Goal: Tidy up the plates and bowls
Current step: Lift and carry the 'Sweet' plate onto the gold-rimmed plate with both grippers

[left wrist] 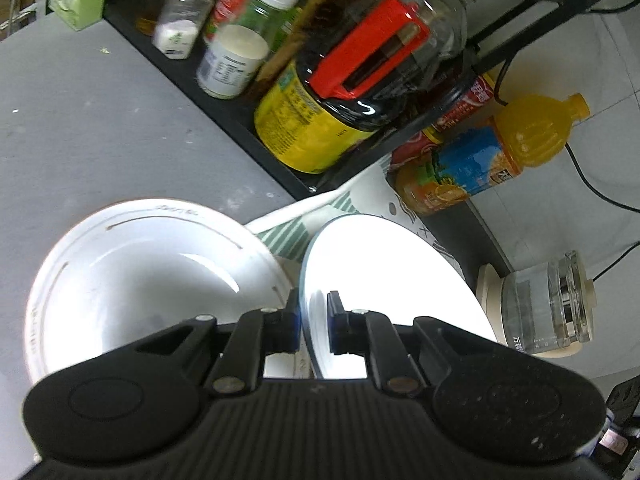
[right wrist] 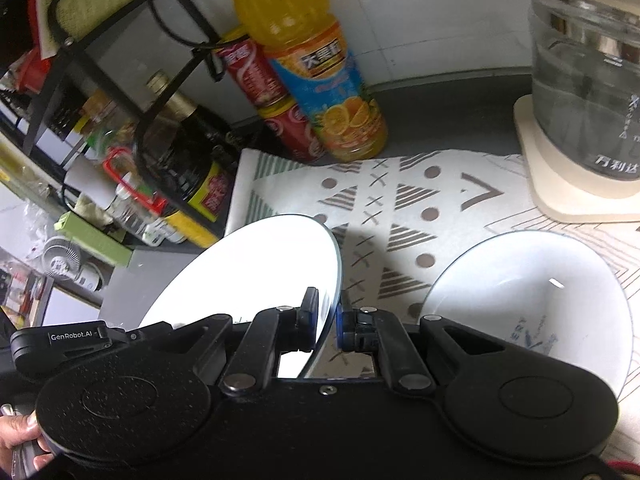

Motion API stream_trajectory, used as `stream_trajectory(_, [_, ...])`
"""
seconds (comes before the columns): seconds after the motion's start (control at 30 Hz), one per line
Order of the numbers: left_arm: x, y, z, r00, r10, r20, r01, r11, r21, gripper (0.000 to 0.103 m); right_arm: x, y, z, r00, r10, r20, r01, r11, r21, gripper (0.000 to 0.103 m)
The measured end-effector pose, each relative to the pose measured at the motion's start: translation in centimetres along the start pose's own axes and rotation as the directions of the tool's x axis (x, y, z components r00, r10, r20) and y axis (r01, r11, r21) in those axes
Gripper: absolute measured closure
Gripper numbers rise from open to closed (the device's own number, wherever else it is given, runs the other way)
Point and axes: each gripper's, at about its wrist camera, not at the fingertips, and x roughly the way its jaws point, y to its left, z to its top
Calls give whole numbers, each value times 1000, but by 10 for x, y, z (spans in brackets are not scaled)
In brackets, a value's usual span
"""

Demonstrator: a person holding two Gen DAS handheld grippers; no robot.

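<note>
In the left wrist view my left gripper (left wrist: pixel 313 322) is shut on the rim of a white plate (left wrist: pixel 384 264) and holds it tilted on edge above the patterned mat (left wrist: pixel 376 194). A white bowl (left wrist: pixel 136 272) sits just left of it on the grey counter. In the right wrist view my right gripper (right wrist: pixel 327 320) is shut on the rim of a white plate (right wrist: pixel 256 264), also held tilted. A white bowl (right wrist: pixel 532 292) with faint printed letters sits on the mat (right wrist: pixel 400 200) to the right of that gripper.
A black rack (left wrist: pixel 224 100) holds spice jars, a dark sauce jug and bottles. An orange juice bottle (right wrist: pixel 316 72) and a red can (right wrist: pixel 276 108) stand at the mat's far edge. A glass kettle (right wrist: pixel 588 80) on a cream base stands at right.
</note>
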Motion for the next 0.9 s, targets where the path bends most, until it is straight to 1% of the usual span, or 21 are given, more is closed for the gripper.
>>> stream_trajectory(0.33, [-30, 29, -10, 998, 39, 44, -36, 998, -55, 93, 6, 19, -15, 997, 62, -37, -65, 996, -64, 94])
stream_trajectory(0.67, [-46, 64, -20, 995, 83, 55, -76, 990, -115, 93, 18, 43, -27, 992, 90, -83, -100, 988, -122, 94])
stream_trajectory(0.9, [-46, 88, -22, 993, 112, 40, -105, 983, -150, 93, 31, 58, -36, 989, 95, -117, -112, 982, -155, 94])
